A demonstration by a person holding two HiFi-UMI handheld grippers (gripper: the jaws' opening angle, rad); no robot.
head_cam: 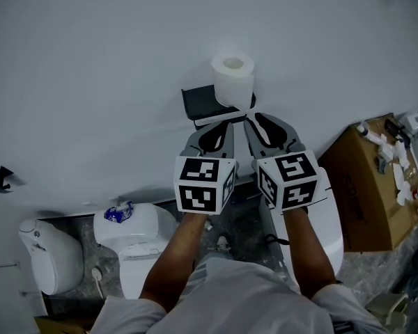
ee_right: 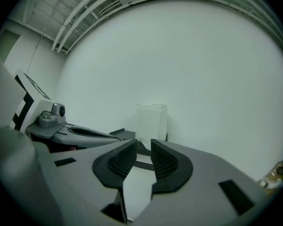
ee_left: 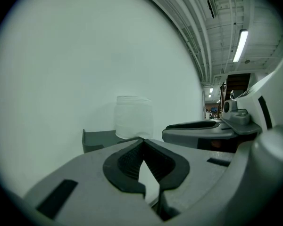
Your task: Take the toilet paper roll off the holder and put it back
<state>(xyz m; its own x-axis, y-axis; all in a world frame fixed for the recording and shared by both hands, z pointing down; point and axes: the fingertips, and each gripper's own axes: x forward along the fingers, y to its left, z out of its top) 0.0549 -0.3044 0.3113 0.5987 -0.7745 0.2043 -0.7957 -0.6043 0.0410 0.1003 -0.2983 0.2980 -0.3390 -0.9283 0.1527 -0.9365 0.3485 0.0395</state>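
On the wall holder (head_cam: 198,103) just ahead we find the toilet paper roll (head_cam: 233,75) standing upright, nearly in line with the right gripper (head_cam: 251,119), its jaws slightly apart and empty, and just right of the left gripper (head_cam: 225,122), its jaws together.

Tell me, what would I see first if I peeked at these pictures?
The white toilet paper roll stands upright on a dark holder on the pale wall, near the middle. Just below it, the left hand-held gripper and the right hand-held gripper point at it side by side, each carrying a black-and-white patterned cube. A brown cardboard box sits at the right.
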